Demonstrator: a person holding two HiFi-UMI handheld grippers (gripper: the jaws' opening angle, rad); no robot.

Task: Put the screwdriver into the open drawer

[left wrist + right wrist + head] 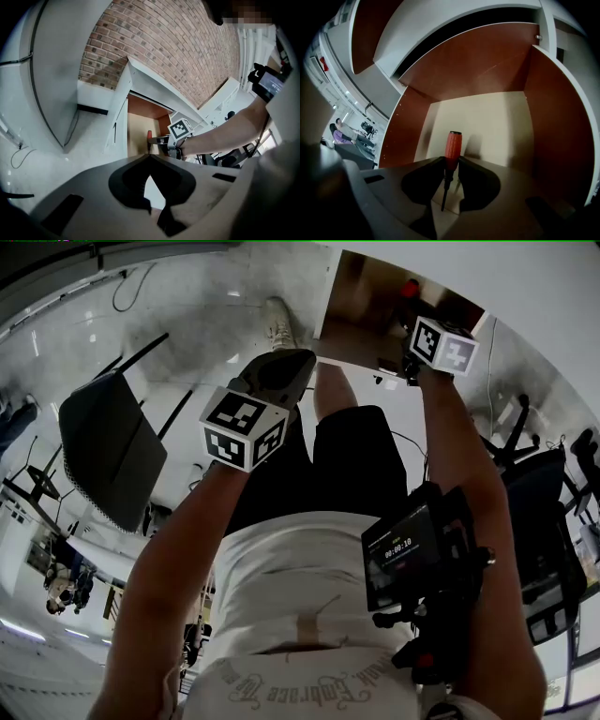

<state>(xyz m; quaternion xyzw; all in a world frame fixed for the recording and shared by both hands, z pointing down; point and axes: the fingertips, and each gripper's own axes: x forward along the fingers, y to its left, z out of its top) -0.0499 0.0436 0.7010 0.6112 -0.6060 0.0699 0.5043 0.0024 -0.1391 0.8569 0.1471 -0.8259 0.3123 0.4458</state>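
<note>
The screwdriver (452, 149) has a red handle and a thin dark shaft. It stands upright between the jaws of my right gripper (451, 161), which is shut on its handle. That gripper hangs over the open drawer (487, 117), which has reddish-brown walls and a pale beige bottom. In the head view the right gripper (412, 324) is at the drawer (352, 315), with the red handle (410, 287) beyond its marker cube. My left gripper (150, 158) is shut and holds nothing. It stays back from the drawer (140, 133), lower left in the head view (281, 371).
A white cabinet (119, 108) around the drawer stands against a brick wall (187, 51). A dark chair (108, 446) is on the left and an office chair (539, 493) on the right. The person's legs and shoe (278, 324) are in front of the drawer.
</note>
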